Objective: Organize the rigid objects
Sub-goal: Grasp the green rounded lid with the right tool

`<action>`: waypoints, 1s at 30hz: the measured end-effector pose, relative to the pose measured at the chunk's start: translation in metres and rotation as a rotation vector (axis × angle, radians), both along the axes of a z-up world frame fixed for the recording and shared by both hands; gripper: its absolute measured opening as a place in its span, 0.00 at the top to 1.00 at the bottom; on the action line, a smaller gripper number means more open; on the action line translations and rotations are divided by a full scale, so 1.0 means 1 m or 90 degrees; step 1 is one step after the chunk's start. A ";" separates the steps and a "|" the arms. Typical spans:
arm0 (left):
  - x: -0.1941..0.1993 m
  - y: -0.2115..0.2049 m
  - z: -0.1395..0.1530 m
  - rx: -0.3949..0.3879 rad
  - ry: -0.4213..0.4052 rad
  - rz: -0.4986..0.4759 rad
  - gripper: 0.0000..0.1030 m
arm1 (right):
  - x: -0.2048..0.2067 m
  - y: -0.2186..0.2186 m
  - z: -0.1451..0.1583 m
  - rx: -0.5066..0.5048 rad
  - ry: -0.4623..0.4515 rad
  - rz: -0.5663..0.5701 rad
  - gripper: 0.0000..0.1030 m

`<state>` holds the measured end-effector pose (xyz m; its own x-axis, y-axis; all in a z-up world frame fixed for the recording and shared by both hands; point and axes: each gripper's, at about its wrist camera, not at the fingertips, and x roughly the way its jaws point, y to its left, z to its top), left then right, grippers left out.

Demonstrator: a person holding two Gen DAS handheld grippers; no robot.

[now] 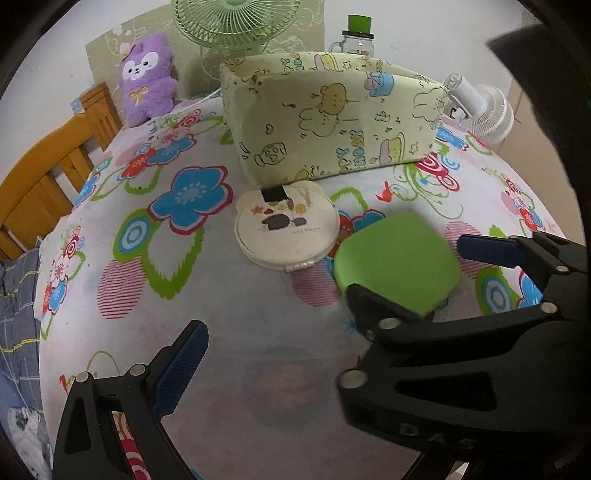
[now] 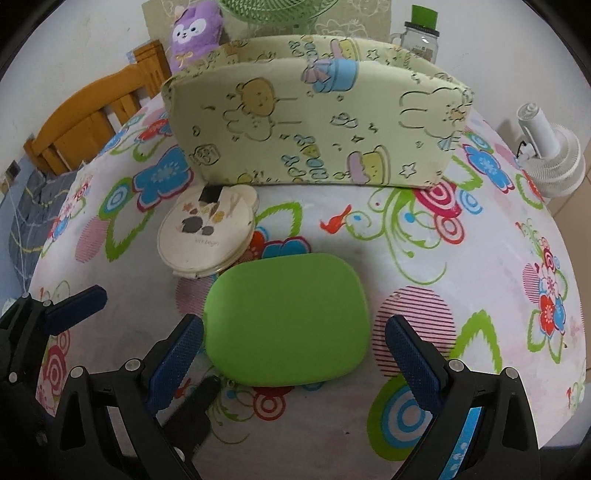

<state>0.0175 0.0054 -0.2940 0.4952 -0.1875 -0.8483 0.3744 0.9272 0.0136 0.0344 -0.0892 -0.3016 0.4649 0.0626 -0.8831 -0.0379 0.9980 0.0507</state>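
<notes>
The green case [image 2: 286, 319] lies flat on the flowered cloth [image 2: 480, 258], its long axis running left to right, straight ahead of the right gripper [image 2: 291, 354], whose jaws gape either side of it. The left gripper [image 2: 140, 325], also open, hangs further left. The round compact [image 2: 207, 232] touches the case's far-left corner; the fabric box [image 2: 314, 122] stands beyond.

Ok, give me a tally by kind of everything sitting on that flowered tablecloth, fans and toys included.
Fabric storage box: 1
Round cream compact: 1
Green rounded case: 1
Purple plush toy: 1
Fans, green and white: 2
Glass jar with green lid: 1
Total: 7
</notes>
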 end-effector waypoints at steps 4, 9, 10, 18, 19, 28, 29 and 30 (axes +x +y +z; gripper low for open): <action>-0.003 0.002 -0.003 0.005 0.003 -0.004 0.02 | 0.001 0.006 -0.004 -0.017 0.000 0.008 0.03; -0.002 0.006 -0.005 0.000 0.011 0.008 0.02 | 0.004 0.009 -0.005 -0.030 -0.013 0.017 0.02; -0.001 0.007 -0.006 -0.002 0.012 0.012 0.02 | 0.005 0.009 -0.005 -0.030 -0.015 0.019 0.02; 0.004 0.008 -0.007 -0.006 0.015 0.021 0.02 | 0.008 0.008 -0.005 -0.032 -0.029 0.021 0.07; 0.005 0.007 -0.007 -0.005 0.016 0.022 0.02 | 0.009 0.008 -0.006 -0.030 -0.026 0.016 0.07; 0.020 0.002 -0.004 -0.010 0.019 0.027 0.02 | 0.018 -0.005 -0.002 -0.028 -0.012 -0.013 0.08; 0.021 0.000 -0.003 -0.011 0.020 0.026 0.02 | 0.019 -0.009 0.000 -0.030 -0.012 -0.019 0.08; 0.023 -0.001 -0.003 -0.011 0.020 0.026 0.02 | 0.020 -0.014 0.001 -0.032 -0.011 -0.026 0.08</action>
<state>0.0406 0.0040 -0.2969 0.4759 -0.1831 -0.8602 0.3361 0.9417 -0.0144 0.0546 -0.1028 -0.3008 0.4811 -0.0014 -0.8767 0.0027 1.0000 -0.0001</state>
